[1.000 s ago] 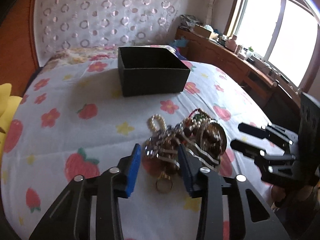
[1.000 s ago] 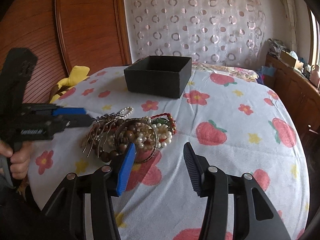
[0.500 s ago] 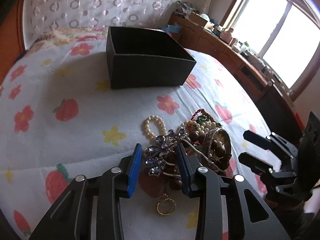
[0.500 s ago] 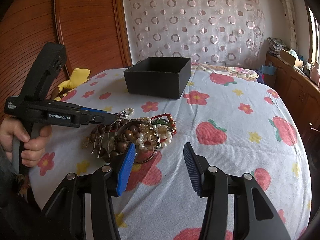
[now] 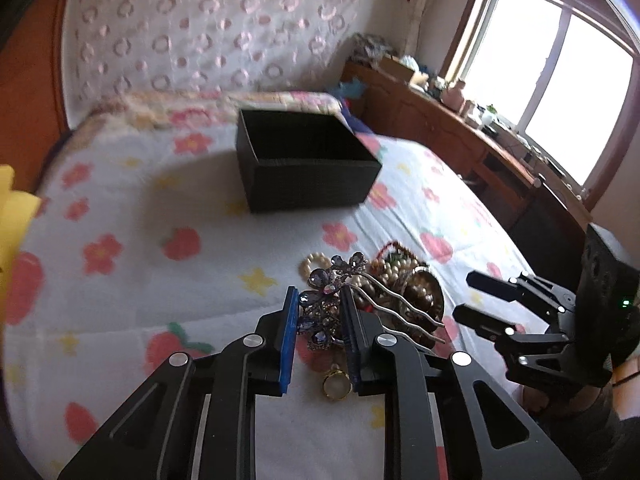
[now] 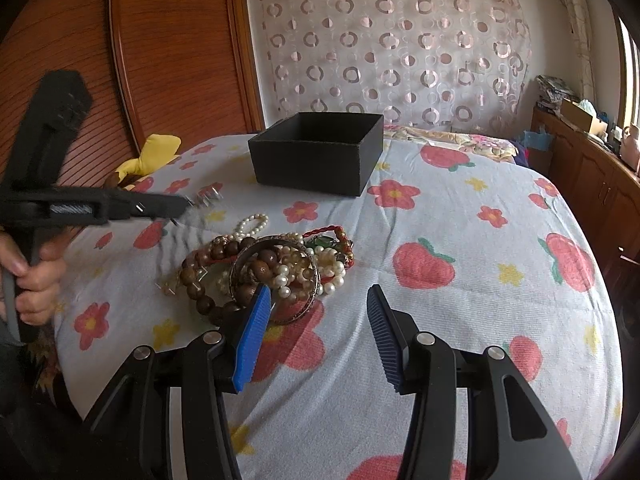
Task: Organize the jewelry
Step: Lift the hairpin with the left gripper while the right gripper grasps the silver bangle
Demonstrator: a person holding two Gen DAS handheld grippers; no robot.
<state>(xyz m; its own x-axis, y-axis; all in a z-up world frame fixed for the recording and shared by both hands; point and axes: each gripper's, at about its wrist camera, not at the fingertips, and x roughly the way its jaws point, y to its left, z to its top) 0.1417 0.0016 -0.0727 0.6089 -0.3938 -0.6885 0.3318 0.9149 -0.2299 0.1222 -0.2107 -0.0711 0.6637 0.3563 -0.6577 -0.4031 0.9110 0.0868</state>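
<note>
Now your left tongs [image 5: 320,320] are closing on the jewelled hair comb [image 5: 340,300], lifted above the jewelry pile [image 6: 276,268] on the bed [image 6: 460,320]. Your right tongs [image 6: 318,320] hang released near the pile; the black box [image 6: 316,152] sits farther back.
</note>
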